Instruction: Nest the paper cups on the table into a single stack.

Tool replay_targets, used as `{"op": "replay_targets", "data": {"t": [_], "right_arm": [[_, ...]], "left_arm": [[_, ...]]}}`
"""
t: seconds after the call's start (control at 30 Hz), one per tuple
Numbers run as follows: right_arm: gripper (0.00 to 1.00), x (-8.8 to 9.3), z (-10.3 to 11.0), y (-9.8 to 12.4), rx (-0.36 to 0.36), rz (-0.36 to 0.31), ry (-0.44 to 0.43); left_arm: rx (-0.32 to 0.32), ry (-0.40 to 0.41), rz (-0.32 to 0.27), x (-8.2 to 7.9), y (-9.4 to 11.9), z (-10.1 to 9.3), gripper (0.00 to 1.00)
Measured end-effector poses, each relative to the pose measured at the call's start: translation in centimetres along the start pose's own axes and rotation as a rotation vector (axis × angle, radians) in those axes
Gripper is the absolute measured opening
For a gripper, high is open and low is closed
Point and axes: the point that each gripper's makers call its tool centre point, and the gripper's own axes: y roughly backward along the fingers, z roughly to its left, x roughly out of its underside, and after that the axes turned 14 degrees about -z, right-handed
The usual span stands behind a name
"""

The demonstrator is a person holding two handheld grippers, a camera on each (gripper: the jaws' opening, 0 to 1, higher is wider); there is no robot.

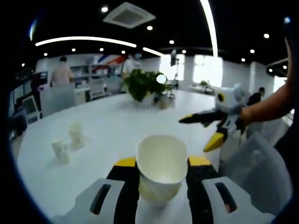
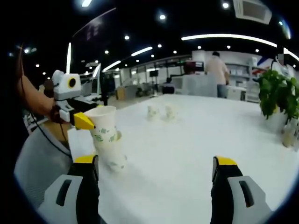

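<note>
- Left gripper view: the left gripper point(image 1: 161, 175), black with yellow tips, is clamped on a stack of white paper cups point(image 1: 161, 170); the top cup's open mouth faces the camera.
- Left gripper view: two further small white paper cups point(image 1: 69, 142) stand close together on the round white table point(image 1: 107, 121), well apart from the held stack.
- Left gripper view: the right gripper point(image 1: 208, 128) enters from the right edge, held by a bare forearm point(image 1: 268, 105), jaws apart with nothing between them.
- Left gripper view: a green potted plant point(image 1: 142, 84) stands at the table's far side.
- Right gripper view: the right gripper point(image 2: 156, 170) has its jaws spread wide over bare tabletop point(image 2: 187, 140).
- Right gripper view: the held stack point(image 2: 106, 135) shows side-on, revealing a green printed pattern and several nested rims; the left gripper point(image 2: 77, 116) grips it near the top.
- Right gripper view: the two loose cups point(image 2: 161, 112) stand beyond, near the table's middle; the plant point(image 2: 278, 95) sits at the right edge.
</note>
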Motion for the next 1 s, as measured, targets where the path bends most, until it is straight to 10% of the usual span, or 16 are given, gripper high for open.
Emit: {"op": "replay_targets", "data": {"t": [1.0], "right_arm": [[1.00, 0.0, 0.2, -0.6, -0.003, -0.001, -0.004]], "left_arm": [[0.090, -0.074, 0.116, 3.5, -0.2, -0.1, 0.46]]}}
